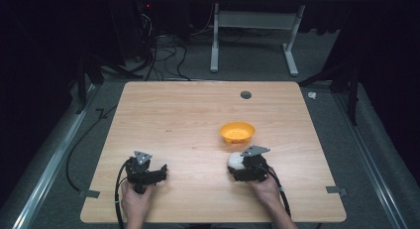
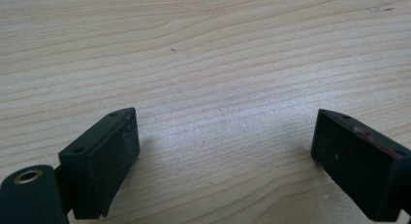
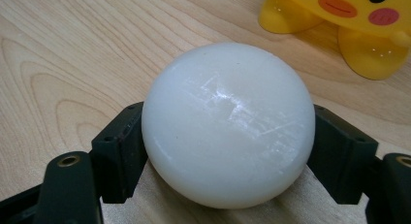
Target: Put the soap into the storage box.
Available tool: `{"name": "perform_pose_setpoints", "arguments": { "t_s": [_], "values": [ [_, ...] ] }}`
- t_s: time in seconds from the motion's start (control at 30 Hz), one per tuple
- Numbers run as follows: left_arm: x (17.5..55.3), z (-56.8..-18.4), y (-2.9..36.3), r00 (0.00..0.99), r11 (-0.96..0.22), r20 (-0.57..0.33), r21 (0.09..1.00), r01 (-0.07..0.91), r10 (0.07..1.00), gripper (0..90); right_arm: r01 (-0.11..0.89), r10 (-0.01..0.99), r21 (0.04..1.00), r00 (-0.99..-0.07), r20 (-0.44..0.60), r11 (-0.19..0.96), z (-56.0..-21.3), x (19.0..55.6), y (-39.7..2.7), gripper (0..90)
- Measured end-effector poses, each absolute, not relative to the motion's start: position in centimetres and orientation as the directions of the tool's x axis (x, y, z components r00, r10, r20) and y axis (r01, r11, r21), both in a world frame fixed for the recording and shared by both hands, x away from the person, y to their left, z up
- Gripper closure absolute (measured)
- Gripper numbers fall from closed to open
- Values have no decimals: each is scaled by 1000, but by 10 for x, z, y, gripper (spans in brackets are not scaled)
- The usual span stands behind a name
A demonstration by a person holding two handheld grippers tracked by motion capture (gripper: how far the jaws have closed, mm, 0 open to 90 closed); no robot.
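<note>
High view: wooden table [image 1: 188,125] evenly lit from above, surroundings fell to near black; picture soft, low in detail. Short soft shadows lay under yellow bowl [image 1: 237,132] and both grippers. Left gripper view: wood grain sharp, pale sheen mid-frame, jaws slightly soft at bottom edge. Right gripper view: white ball [image 3: 228,124] carried streaky glare on top, faint shadow below; yellow bowl's cartoon face out of focus.

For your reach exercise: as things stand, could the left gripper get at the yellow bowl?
Probably yes. The left gripper is open and holds nothing, and bare table lies between it and the yellow bowl; the right gripper, holding the white ball, sits beside that path.
</note>
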State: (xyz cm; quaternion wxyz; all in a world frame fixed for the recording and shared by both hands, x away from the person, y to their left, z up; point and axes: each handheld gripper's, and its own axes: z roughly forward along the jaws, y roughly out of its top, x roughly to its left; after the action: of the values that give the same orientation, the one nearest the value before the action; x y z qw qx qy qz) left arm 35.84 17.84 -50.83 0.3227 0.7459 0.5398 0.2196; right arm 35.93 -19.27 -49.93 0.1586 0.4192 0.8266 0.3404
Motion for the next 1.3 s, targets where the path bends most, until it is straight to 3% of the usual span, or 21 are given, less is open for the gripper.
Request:
{"name": "perform_pose_setpoints", "arguments": {
  "t_s": [1.3],
  "values": [
    [358,-508,179,322,-210,-21,719,663,946,104,591,828,728,-558,60,346,-466,361,-208,246]
  ]
}}
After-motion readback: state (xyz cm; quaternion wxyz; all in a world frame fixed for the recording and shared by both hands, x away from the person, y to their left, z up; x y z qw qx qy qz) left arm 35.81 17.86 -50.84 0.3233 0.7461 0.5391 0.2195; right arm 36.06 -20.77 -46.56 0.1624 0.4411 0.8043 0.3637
